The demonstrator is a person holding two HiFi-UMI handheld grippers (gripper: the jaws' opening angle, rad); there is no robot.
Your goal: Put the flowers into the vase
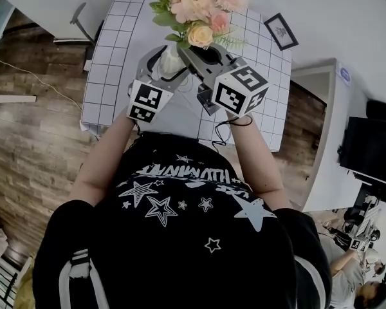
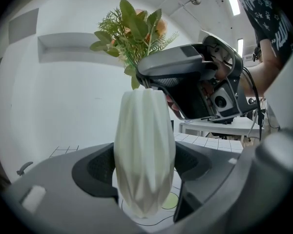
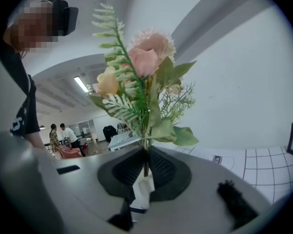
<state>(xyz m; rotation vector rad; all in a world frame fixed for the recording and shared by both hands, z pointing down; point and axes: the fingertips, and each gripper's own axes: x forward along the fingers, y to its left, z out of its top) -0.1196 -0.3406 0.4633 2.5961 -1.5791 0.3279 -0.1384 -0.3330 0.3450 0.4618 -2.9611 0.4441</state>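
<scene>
A white ribbed vase (image 2: 144, 155) stands upright on the gridded table, and my left gripper (image 2: 144, 172) is shut on its body, one pad on each side. In the head view the vase (image 1: 170, 62) sits just ahead of the left gripper (image 1: 166, 69). A bunch of pink and yellow artificial flowers (image 3: 141, 77) with green fern leaves stands upright, with my right gripper (image 3: 146, 167) shut on its thin stem. That right gripper (image 1: 192, 51) hovers directly over the vase mouth (image 3: 142, 191), the flowers (image 1: 196, 8) rising above it. The stem's lower end is hidden.
A grid-patterned white tabletop (image 1: 112, 63) carries a small black picture frame (image 1: 280, 31) at its far right. Wooden floor lies to the left. A white desk (image 1: 325, 147) and a dark monitor (image 1: 372, 150) are on the right. People stand far off (image 3: 63, 133).
</scene>
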